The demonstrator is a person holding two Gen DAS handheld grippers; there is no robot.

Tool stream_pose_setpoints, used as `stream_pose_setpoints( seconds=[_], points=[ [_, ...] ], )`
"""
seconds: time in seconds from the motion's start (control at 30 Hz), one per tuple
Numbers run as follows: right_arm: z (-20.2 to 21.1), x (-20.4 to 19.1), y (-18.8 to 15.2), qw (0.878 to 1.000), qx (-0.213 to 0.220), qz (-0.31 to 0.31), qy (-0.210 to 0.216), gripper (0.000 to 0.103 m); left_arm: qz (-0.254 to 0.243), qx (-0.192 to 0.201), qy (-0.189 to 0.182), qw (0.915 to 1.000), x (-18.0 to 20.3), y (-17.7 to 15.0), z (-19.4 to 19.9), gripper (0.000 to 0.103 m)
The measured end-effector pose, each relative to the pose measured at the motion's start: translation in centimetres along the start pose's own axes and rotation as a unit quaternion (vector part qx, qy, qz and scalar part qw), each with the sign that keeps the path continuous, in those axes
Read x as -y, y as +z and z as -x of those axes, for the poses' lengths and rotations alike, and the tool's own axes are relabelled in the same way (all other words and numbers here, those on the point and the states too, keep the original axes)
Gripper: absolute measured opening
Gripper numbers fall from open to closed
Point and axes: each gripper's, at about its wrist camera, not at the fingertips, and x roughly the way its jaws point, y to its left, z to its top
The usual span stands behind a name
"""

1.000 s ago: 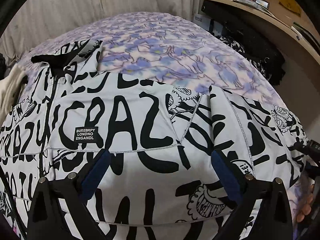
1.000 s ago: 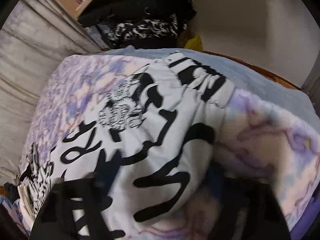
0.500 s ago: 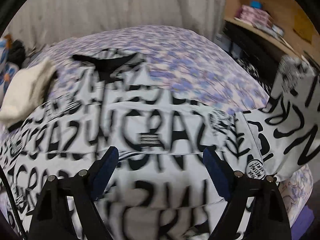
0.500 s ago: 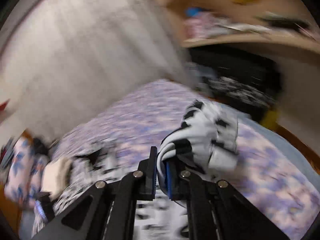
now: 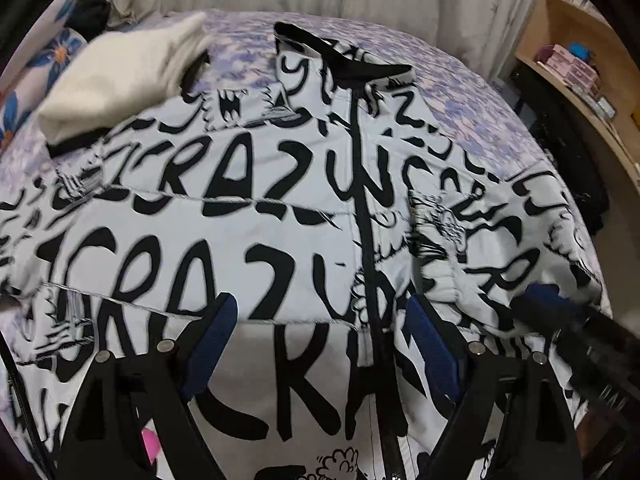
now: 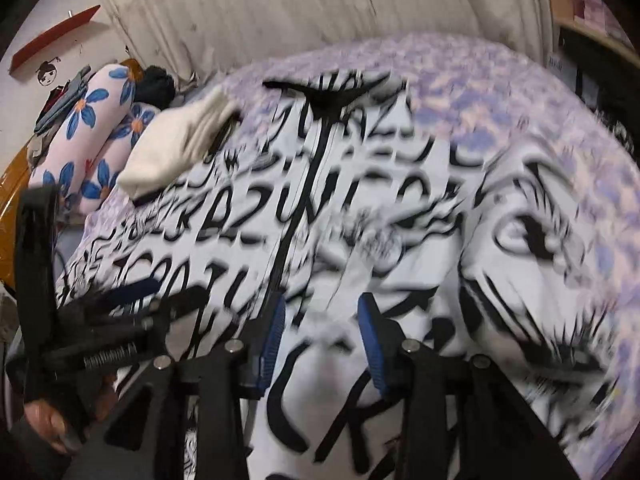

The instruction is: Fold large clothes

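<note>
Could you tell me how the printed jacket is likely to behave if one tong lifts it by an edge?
The printed jacket would probably drape and sag, since its folded sleeve already lies limp. Its quilted seams suggest padding, so perhaps bulky rather than heavy. Folds may spring open.

This is a home bedroom. A bed (image 5: 460, 92) with a purple-and-pink patterned blanket fills both views, and a pink bolster pillow (image 6: 86, 136) with blue flowers lies at its far end against a pale curtain (image 6: 280, 12). A folded cream garment (image 5: 120, 80) rests on the blanket. To the right a wooden shelf (image 5: 576, 80) carries small pink boxes (image 5: 568, 66), with dark clothes (image 5: 580, 176) piled beneath. A red wall shelf (image 6: 54, 42) hangs over a small cartoon-face sticker (image 6: 47, 72).
</note>
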Motion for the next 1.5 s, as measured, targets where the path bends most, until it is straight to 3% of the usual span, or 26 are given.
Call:
stream_pose_setpoints(
  seconds=[0.3, 0.37, 0.43, 0.5, 0.7, 0.9, 0.97, 1.03, 1.13, 1.3, 1.37, 1.47, 1.5],
  points=[
    [5.4, 3.3, -2.5, 0.997, 0.044, -0.063, -0.016, 0.05, -0.008, -0.023, -0.132, 0.991, 3.8, 1.3, -2.3, 0.085],
    [6.2, 4.4, -3.1, 0.996, 0.045, -0.083, -0.009, 0.05, -0.011, -0.035, -0.143, 0.989, 4.7, 1.6, -3.6, 0.08],
    [6.1, 5.1, -3.6, 0.994, 0.041, -0.097, -0.003, 0.05, -0.015, -0.057, -0.154, 0.9863, 5.7, 1.8, -5.3, 0.062],
    [5.9, 5.6, -4.1, 0.994, 0.036, -0.102, -0.004, 0.05, -0.019, -0.069, -0.164, 0.9838, 6.6, 2.0, -6.6, 0.058],
    [5.3, 6.9, -5.1, 0.993, 0.03, -0.113, -0.002, 0.05, -0.032, -0.091, -0.135, 0.9861, 8.3, 2.4, -9.9, 0.058],
    [4.1, 8.3, -5.9, 0.99, 0.023, -0.138, 0.009, 0.05, -0.073, -0.085, -0.103, 0.9884, 10.1, 2.9, -10.9, 0.064],
    [3.8, 8.5, -6.1, 0.989, 0.021, -0.144, 0.014, 0.05, -0.095, -0.08, -0.093, 0.9879, 11.1, 2.9, -10.8, 0.036],
    [3.6, 8.5, -6.3, 0.989, 0.018, -0.147, 0.013, 0.05, -0.109, -0.084, -0.088, 0.9866, 12.3, 3.1, -10.8, 0.026],
    [4.0, 8.4, -6.5, 0.989, 0.02, -0.147, 0.008, 0.05, -0.149, -0.053, -0.064, 0.9853, 14.4, 3.3, -9.0, 0.016],
    [5.9, 8.3, -6.7, 0.99, 0.039, -0.135, -0.013, 0.05, -0.184, 0.042, -0.067, 0.9798, 16.2, 6.2, -1.9, 0.013],
    [6.8, 8.4, -6.4, 0.99, 0.047, -0.132, -0.027, 0.05, -0.188, 0.094, -0.062, 0.9757, 15.6, 8.1, 1.7, 0.013],
    [7.8, 8.8, -6.1, 0.988, 0.057, -0.136, -0.037, 0.052, -0.183, 0.132, -0.05, 0.9729, 13.2, 9.1, 5.2, 0.013],
    [8.0, 9.1, -6.0, 0.988, 0.06, -0.139, -0.04, 0.058, -0.181, 0.137, -0.039, 0.973, 12.0, 9.3, 5.6, 0.013]
  ],
)
